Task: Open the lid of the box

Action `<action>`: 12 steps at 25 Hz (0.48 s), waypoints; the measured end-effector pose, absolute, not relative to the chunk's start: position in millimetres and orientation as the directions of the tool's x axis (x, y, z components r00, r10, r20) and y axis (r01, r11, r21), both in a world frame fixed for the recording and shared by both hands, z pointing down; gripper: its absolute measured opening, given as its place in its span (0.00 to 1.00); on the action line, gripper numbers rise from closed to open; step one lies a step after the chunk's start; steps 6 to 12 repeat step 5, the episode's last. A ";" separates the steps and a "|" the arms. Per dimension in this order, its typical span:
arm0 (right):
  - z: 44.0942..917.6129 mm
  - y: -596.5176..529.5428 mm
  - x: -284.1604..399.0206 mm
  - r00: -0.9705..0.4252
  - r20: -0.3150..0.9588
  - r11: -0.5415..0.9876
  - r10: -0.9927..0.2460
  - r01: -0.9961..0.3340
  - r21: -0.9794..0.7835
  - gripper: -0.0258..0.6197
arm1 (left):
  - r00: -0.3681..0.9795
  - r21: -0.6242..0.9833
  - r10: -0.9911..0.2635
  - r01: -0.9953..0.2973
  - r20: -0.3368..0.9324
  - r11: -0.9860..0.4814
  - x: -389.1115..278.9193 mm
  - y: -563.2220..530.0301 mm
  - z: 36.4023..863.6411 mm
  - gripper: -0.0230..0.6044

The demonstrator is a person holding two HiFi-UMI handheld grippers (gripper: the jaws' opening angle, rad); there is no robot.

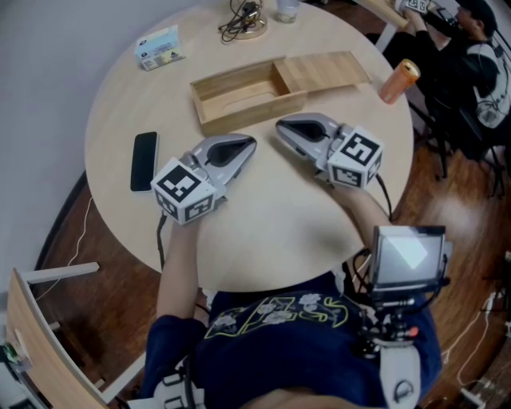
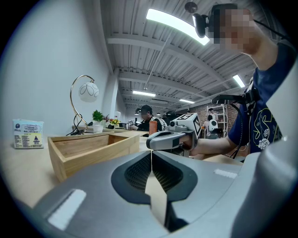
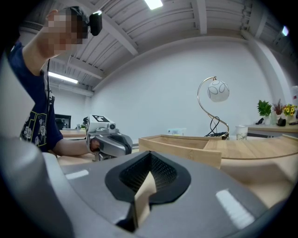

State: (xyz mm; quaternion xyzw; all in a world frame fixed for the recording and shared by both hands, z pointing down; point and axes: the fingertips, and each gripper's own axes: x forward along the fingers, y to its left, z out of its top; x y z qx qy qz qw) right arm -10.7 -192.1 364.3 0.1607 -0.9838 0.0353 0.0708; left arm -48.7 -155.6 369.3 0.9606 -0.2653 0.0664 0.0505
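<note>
Barely in frame: glass (image 1: 287, 8) beyond box (image 1: 247, 111)

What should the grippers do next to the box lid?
Probably nudge the lid further right with the right gripper: the lid already uncovers most of the box but overlaps its right end, and that gripper is shut, apart from it.

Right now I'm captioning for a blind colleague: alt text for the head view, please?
A wooden box sits on a round table, its sliding lid pulled mostly out to the right. The left gripper and right gripper rest shut before it, empty; a phone lies left, an orange can right.
</note>
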 end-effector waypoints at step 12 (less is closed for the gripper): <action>367.6 -191.6 -11.5 -0.946 0.137 0.951 -0.294 -0.303 -0.055 0.04 | 0.848 0.070 -0.507 -0.521 0.151 -0.851 -49.9 -156.3 369.3 0.04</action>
